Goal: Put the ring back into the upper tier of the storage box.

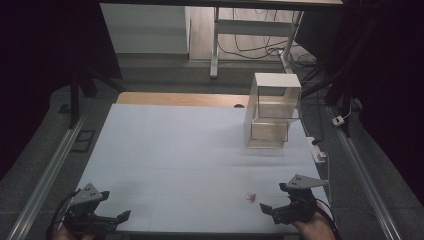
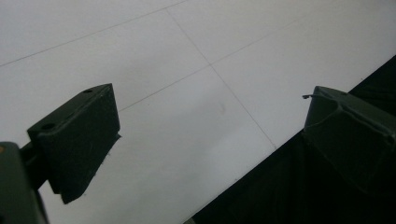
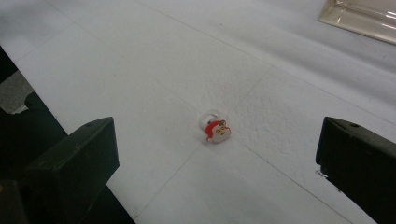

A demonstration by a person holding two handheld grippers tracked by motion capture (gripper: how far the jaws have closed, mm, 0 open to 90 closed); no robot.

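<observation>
While its jaws gape, the right hand-held gripper (image 3: 217,163) faces the Santa ring (image 3: 215,129) — just ahead, untouched.

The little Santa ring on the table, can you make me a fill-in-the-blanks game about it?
1. The Santa ring lies on the white ____.
2. The gripper nearest it is the ____ gripper.
3. The fingers of that gripper stand wide ____.
4. The clear box stands at the ____ right of the table.

Missing words: table; right; open; far
</observation>
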